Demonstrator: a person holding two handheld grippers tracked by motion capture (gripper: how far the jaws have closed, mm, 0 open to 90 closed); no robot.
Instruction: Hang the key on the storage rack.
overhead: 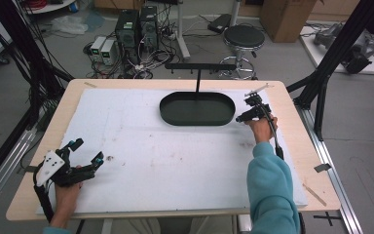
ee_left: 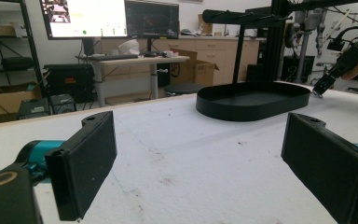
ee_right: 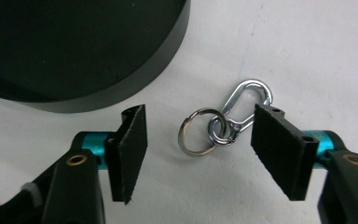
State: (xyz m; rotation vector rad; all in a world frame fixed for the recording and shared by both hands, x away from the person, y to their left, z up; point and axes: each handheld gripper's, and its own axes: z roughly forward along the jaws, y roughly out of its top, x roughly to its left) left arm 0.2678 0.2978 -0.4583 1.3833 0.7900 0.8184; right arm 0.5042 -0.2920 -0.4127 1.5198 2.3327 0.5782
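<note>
Presently the right claw (ee_right: 200, 140) is hovering wide open over a keyring (ee_right: 196, 131) linked to a silver carabiner (ee_right: 249, 100), both lying flat on the white mat (overhead: 175, 161) near the tabletop's (overhead: 48, 131) far right corner. Its jaws are straddling the pair, one on each side, neither touching; this placement is probably lining up a pinch across the ring and clip. Just beside the keyring, the oval black tray (overhead: 197, 108) is sitting against the far edge, its wall close to one jaw, so room on that side is looking tight, while the mat is lying bare toward the right edge. A black hanging rack (overhead: 199, 67) is rising behind the tray. At the near left corner the left claw (overhead: 86, 152) is resting wide open and holding nothing, likely parked clear of the work, with bare mat stretching ahead of it to the tray.
</note>
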